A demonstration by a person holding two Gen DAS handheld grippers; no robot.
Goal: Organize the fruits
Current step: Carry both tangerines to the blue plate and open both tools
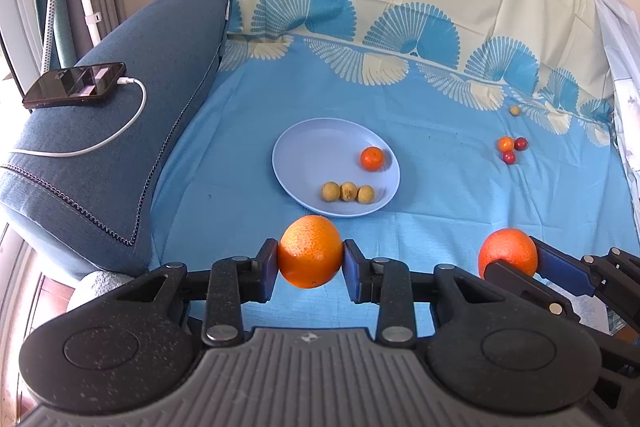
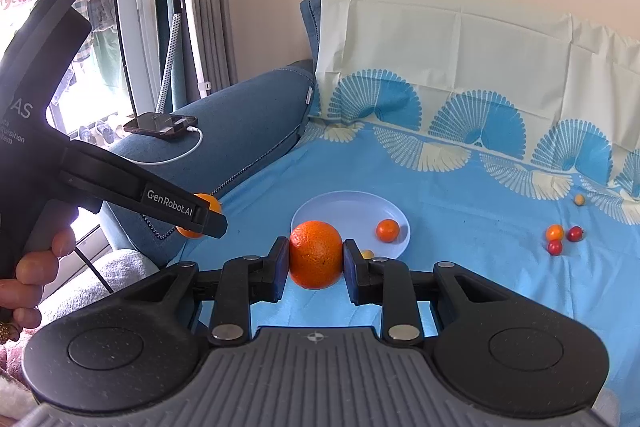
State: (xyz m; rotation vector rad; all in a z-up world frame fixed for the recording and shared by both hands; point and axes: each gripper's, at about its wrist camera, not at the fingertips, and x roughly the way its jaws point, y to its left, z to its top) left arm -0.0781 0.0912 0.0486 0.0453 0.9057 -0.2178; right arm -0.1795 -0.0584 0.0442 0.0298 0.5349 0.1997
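My left gripper is shut on a large orange, held above the blue cloth just in front of the pale blue plate. My right gripper is shut on a second large orange; it also shows in the left wrist view to the right. The plate holds a small tangerine and three longans. In the right wrist view the plate lies behind the held orange, and the left gripper's orange shows at left.
Three cherry tomatoes and one lone longan lie on the cloth at the right. A phone on a white charging cable rests on the blue sofa armrest at the left. The patterned sheet covers the seat and backrest.
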